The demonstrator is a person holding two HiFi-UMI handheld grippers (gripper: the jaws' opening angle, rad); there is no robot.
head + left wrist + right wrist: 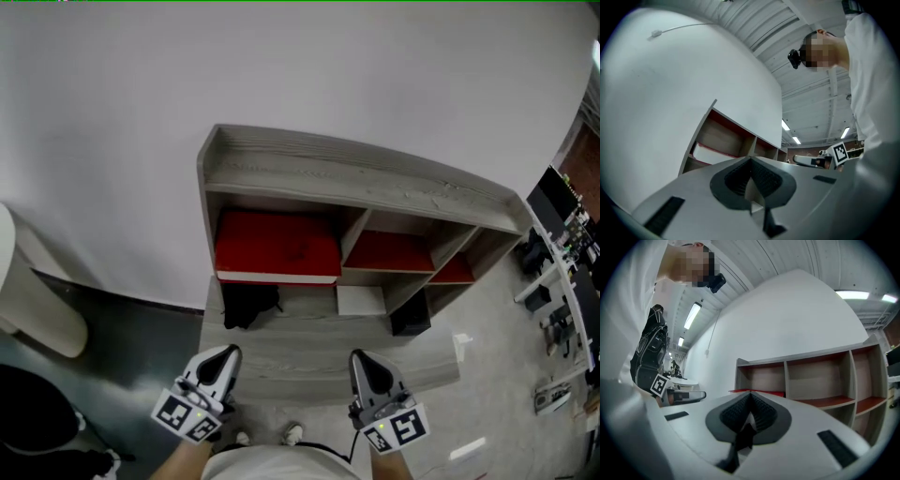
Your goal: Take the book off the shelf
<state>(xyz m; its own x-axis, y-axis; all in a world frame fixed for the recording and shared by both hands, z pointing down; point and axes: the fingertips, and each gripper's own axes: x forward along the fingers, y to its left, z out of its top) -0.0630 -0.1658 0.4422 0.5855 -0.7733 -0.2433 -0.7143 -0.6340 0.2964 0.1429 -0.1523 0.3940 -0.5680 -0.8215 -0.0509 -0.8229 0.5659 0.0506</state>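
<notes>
A red book [277, 246] with white page edges lies flat in the upper left compartment of the grey wooden shelf [356, 173]. Both grippers hover low in front of the shelf, well short of the book. My left gripper [228, 353] is shut and empty, as is my right gripper [360, 357]. In the left gripper view the book [712, 152] shows beyond the closed jaws, with the shelf [712, 110] around it. In the right gripper view the book's red cover [761, 392] peeks just over the closed jaws, inside the shelf [785, 362].
The lower shelf row holds a black item [248, 302], a white box [361, 300] and a black box [410, 319]. Red panels [389, 251] line the other upper compartments. A cluttered desk [562, 281] stands at the right, a white rounded object [28, 300] at the left.
</notes>
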